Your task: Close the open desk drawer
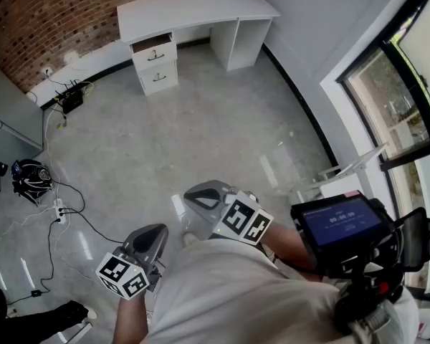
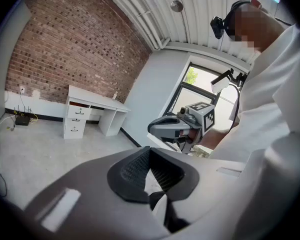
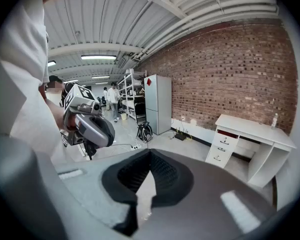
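Near, the left tool point(image 1: 149, 241) and the right tool point(image 1: 203, 196) are held close to the person's body over the glossy grey floor point(image 1: 222, 127), each with jaws together on nothing. Cables point(image 1: 64, 210) trail at left; a window point(image 1: 398, 84) is at right. Far off, by the brick wall point(image 1: 50, 13), the top drawer point(image 1: 155, 49) of the white worktop point(image 1: 193, 7) stands pulled out.

The desk point(image 1: 193, 9) is white. Its open drawer point(image 1: 155, 51) is white too, with a dark handle. The brick wall point(image 1: 50, 13) is red-brown. The floor point(image 1: 201, 135) is shiny grey. The left gripper point(image 1: 152, 233) and right gripper point(image 1: 204, 196) are grey with black pads point(image 2: 132, 171). Their cubes point(image 1: 122, 276) have black and white squares. The screen point(image 1: 340, 221) is blue.
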